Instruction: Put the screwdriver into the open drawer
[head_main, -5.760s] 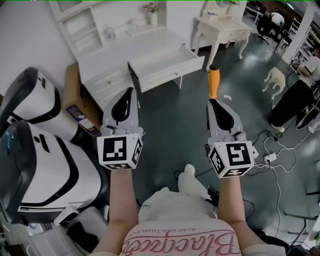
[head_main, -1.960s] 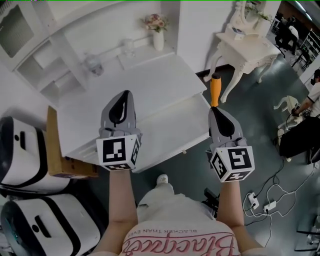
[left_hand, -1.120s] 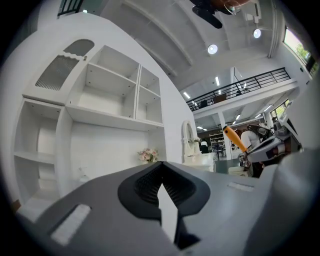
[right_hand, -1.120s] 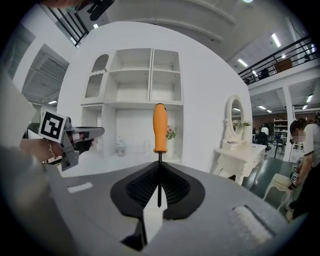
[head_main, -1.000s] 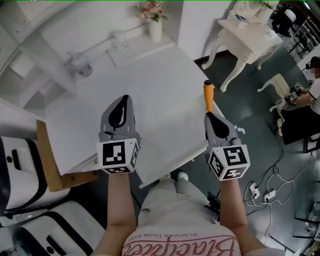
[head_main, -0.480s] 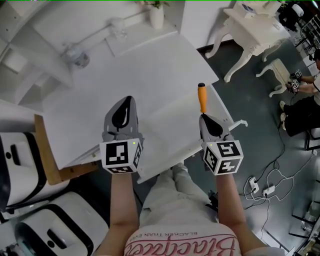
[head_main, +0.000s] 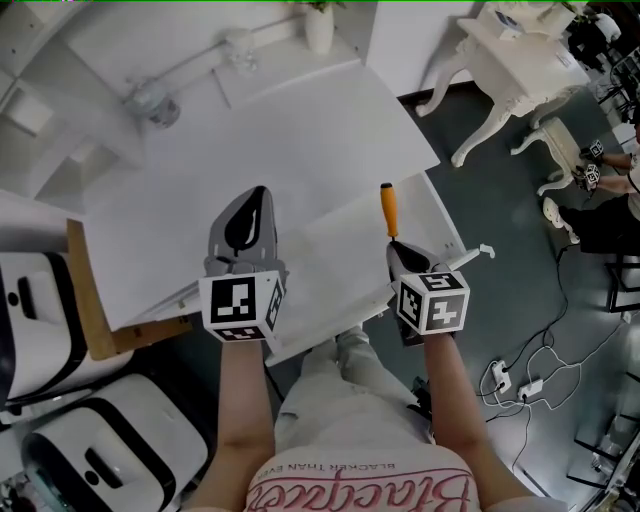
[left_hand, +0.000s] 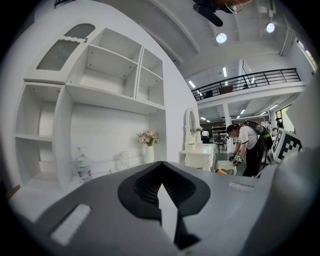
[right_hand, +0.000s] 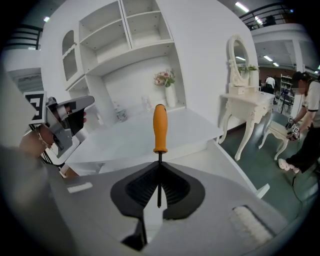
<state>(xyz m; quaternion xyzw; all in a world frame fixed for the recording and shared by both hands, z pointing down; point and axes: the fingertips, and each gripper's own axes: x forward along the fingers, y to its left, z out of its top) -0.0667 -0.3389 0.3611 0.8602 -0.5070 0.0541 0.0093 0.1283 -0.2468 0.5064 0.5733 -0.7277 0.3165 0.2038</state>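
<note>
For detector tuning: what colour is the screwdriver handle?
Orange screwdriver handle, clearest in the right gripper view.

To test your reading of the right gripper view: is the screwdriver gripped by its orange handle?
No, the right gripper clamps the screwdriver by its metal shaft, handle jutting ahead.

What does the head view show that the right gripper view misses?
Only the head view: the person's legs, the floor cables and the white machines at lower left. Only the right gripper view: the screwdriver's thin shaft clamped between the right tool's jaws. Both: the orange handle, the open drawer, the white desk, the vase and the left tool.
</note>
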